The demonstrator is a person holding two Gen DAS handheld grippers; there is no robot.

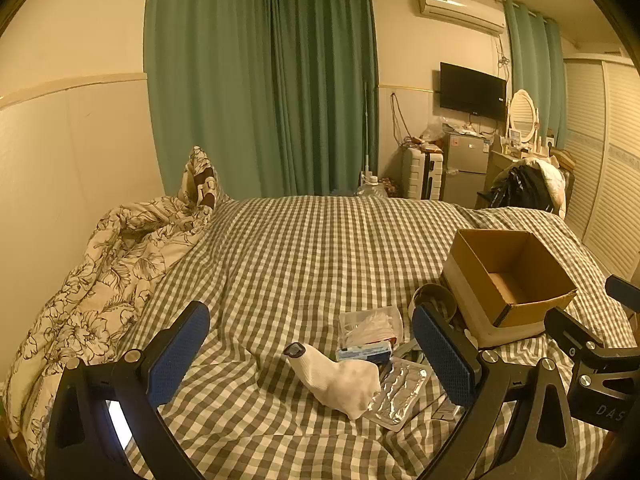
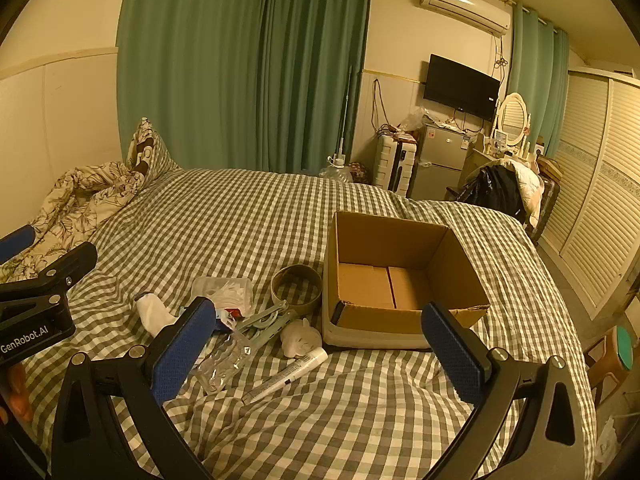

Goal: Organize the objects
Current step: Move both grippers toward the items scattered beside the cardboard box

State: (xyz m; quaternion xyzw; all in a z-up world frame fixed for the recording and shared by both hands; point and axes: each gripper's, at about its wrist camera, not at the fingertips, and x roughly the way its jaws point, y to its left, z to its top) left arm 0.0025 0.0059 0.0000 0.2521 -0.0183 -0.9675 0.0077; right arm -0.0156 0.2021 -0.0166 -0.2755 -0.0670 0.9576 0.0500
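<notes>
Both the left gripper (image 1: 312, 344) and the right gripper (image 2: 320, 340) hover with fingers spread wide and holding nothing above the checked bed (image 2: 248, 220), where a white sock (image 1: 340, 376), a tube (image 2: 288, 372) and a tape roll (image 2: 297, 289) lie just beside the open cardboard box (image 2: 396, 280) near the bed's right edge.

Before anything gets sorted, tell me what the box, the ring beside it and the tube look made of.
Box: corrugated cardboard, matte brown, with a ragged torn front edge. Ring: probably a cardboard tape core, a dull tan band; hard to be sure. Tube: likely soft plastic, smooth white with print and a flat crimped end.
</notes>
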